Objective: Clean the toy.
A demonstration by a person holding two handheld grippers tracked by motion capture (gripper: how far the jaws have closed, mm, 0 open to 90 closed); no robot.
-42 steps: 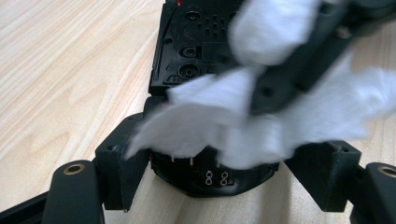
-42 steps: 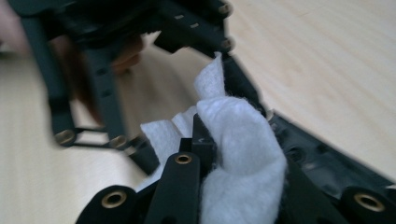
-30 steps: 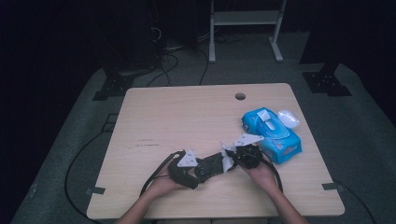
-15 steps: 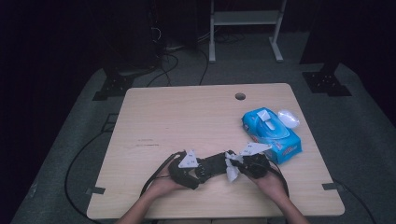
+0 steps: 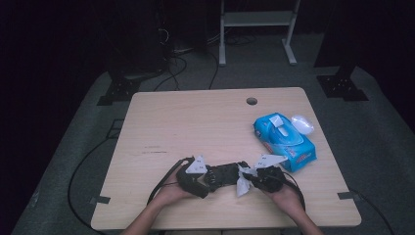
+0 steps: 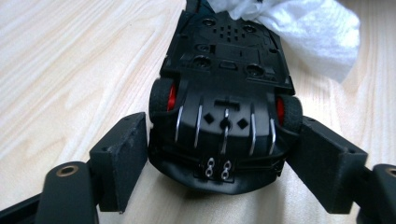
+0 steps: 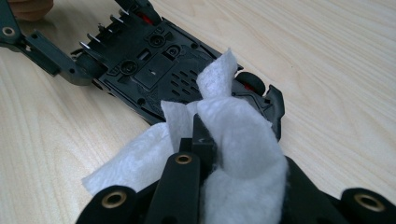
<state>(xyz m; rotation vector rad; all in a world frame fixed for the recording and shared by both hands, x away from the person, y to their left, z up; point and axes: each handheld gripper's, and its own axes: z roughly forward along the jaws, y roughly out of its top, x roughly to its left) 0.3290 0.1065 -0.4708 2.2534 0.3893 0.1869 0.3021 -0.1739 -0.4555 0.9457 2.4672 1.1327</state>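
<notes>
Wipe (image 7: 243, 135) in my right gripper (image 5: 250, 177), jaws clamped on it, has slid in against the upturned toy car (image 6: 224, 88) at the table's (image 5: 195, 122) near edge. My left gripper's (image 5: 208, 178) jaws have just been opening, car between them, so wiping its underside can start.

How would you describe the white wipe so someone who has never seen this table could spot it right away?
Start at the near edge of the wooden table, where two hands meet over an upturned black toy car. The wipe is the crumpled white sheet pinched in the right gripper against the car, unlike the blue packet farther right.
</notes>
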